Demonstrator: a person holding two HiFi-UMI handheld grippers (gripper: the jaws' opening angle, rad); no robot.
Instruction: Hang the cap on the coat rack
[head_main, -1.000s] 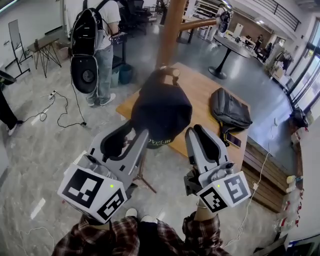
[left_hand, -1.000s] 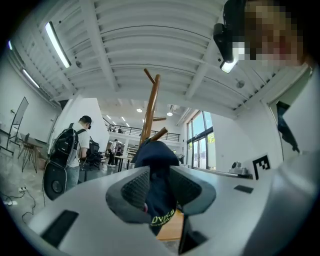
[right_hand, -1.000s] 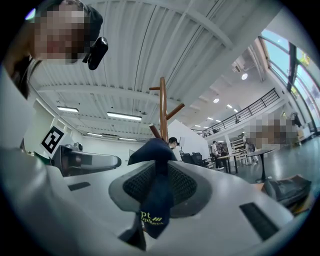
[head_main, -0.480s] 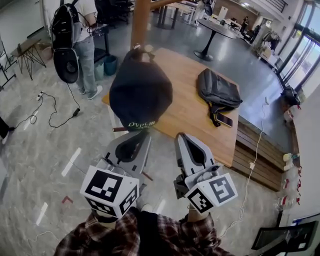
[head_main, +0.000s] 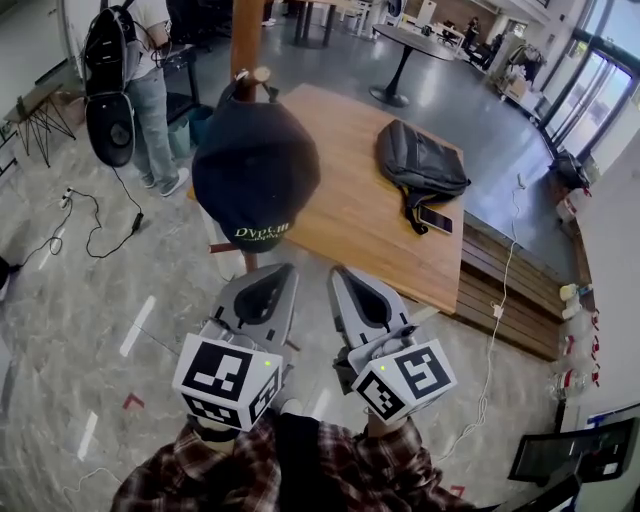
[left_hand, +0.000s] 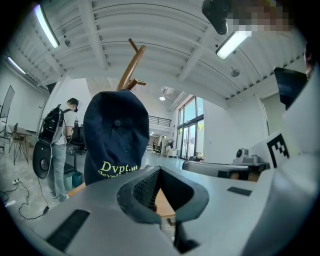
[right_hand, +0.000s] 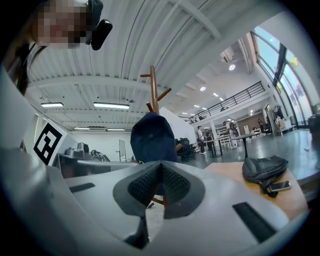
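Cap marked "Dvpt" hangs on coat rack; left tongs, right tongs closed, empty.

Plaid sleeves; grey hand-held grippers, black-white marker cubes

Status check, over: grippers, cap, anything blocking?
Left gripper shut, empty; right gripper shut, empty. Cap hanging on coat rack, both grippers off it. Nothing in the way.

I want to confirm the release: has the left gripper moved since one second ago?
Yes. The left gripper has drawn back toward the person: earlier its tip overlapped the hanging cap, now it sits below the brim, clear of it.
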